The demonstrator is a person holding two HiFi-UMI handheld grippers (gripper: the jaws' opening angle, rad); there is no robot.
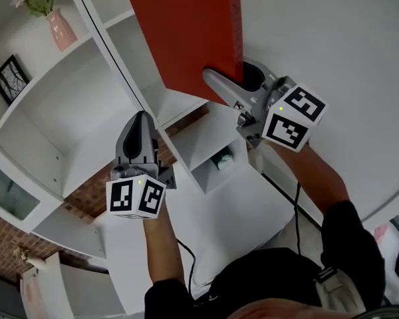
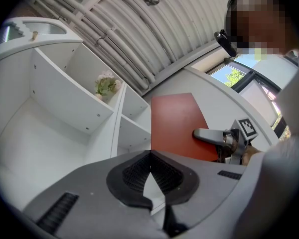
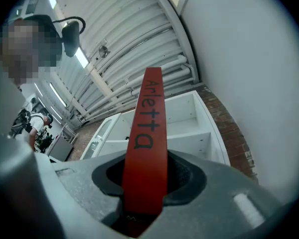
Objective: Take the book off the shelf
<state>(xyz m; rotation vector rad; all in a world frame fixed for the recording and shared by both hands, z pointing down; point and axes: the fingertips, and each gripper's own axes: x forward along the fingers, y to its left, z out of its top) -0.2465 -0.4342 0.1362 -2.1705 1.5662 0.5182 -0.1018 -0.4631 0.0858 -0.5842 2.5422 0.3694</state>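
Observation:
A thin red book (image 1: 186,32) hangs in the air in front of the white shelf unit (image 1: 86,111), out of its compartments. My right gripper (image 1: 234,78) is shut on the book's lower edge, one jaw on each cover. In the right gripper view the lettered spine (image 3: 148,138) stands upright between the pads of that gripper (image 3: 147,178). My left gripper (image 1: 141,117) is lower and to the left, before an empty compartment, shut with nothing in it. The left gripper view shows its pads meeting (image 2: 150,156), with the book (image 2: 177,126) and the right gripper (image 2: 202,133) beyond.
A pink vase of flowers (image 1: 58,28) and a black picture frame (image 1: 10,78) stand on upper shelves. A small greenish object (image 1: 223,159) sits in a low cubby. A plain white wall (image 1: 332,38) fills the right. A brick wall shows behind the shelves.

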